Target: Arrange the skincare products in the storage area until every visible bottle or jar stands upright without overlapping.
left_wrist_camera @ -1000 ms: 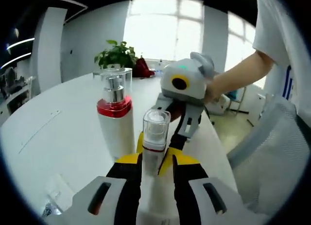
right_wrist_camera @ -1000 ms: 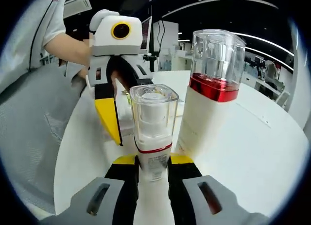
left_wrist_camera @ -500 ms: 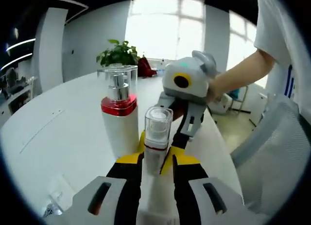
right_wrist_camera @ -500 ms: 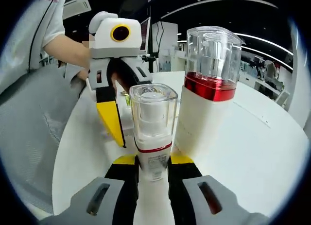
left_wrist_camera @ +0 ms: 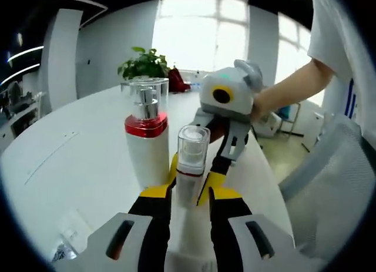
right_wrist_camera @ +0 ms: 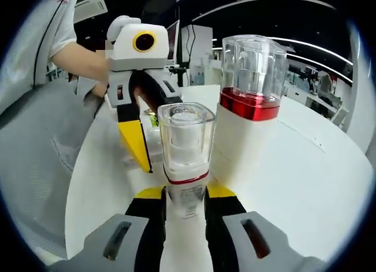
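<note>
The right tool (right_wrist_camera: 185, 195) is clamped on the base of a small clear-capped bottle (right_wrist_camera: 186, 151), which stands upright on the white bench (right_wrist_camera: 305, 178). From the opposite side the left tool (left_wrist_camera: 189, 192) reaches the same bottle (left_wrist_camera: 190, 166); whether its jaws press it I cannot tell. Just beside stands a taller red-collared pump bottle (right_wrist_camera: 247, 119), upright, with a potted plant (left_wrist_camera: 144, 63) far behind

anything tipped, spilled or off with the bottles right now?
Nothing stands out. The small bottle and the tall pump bottle both stand upright on the white table, caps on, no spill. The right gripper brackets the small one.
</note>
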`<state>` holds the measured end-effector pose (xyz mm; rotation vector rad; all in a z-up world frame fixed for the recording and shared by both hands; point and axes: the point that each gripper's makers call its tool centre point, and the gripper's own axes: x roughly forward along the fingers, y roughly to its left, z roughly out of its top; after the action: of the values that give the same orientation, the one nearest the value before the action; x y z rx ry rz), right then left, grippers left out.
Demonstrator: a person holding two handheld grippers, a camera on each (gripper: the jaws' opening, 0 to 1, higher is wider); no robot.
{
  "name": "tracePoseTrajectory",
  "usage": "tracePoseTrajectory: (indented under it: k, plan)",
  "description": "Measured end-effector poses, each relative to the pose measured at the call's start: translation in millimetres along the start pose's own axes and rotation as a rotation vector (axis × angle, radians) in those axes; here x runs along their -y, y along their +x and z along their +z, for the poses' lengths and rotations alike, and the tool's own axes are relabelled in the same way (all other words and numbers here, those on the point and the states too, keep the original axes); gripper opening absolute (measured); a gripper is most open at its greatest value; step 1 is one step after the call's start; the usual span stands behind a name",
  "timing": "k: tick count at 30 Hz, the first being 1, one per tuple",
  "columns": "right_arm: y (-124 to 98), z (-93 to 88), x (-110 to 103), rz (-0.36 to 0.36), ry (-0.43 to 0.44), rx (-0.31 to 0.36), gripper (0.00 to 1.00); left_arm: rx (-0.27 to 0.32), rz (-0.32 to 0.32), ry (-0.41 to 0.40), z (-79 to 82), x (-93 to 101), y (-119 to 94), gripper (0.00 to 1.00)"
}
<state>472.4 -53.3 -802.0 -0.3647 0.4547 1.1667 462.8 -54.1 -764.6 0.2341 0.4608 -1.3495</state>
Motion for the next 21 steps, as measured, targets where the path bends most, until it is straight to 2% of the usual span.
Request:
tracePoseTrajectory:
  k: [9,18,21]
  plan:
    - [-10,-1.5,3,-0.026,0.013,-0.016,0.27,-0.013,0.011,-0.006,-4.9,-2.2,-5,0.20]
    - [-34,-1.6,7,-0.116,0.062,-0.028,0.37,0.000,0.057,-0.051,-1.9,-1.3,-22,0.27]
    - [-41,3.0,4,-0.155,0.080,-0.027,0.40,0.001,0.080,-0.077,-6.9,-4.3,-33,0.30]
